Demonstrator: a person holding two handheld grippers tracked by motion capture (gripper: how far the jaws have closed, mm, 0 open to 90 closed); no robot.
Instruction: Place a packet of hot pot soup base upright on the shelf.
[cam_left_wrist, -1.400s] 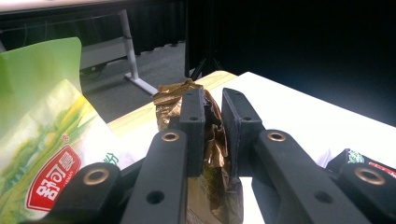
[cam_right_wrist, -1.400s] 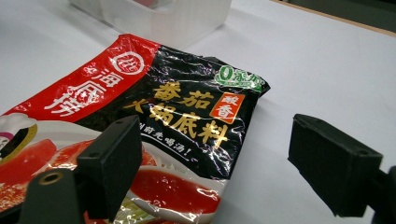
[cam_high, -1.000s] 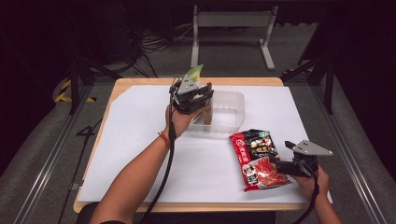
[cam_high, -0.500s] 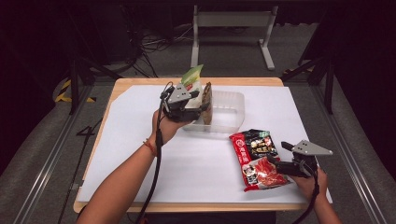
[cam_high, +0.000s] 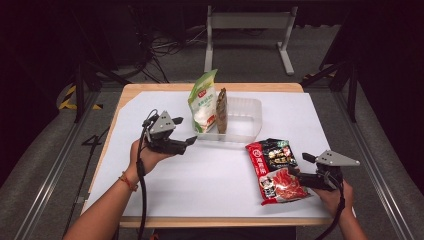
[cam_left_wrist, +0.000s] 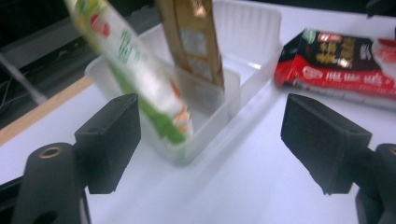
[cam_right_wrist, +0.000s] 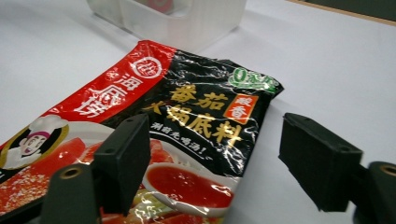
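White table's clear tub (cam_high: 245, 120) holds two upright packets (cam_high: 210, 102)

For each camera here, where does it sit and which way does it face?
High view: above the person's side, looking forward and down on the table; both forearms, left claw, right claw.
Left gripper view: rides the left claw, facing the clear tray.
Right gripper view: rides the right claw, facing the red-and-black sauce packet.
Both gripper views share tray and packet.
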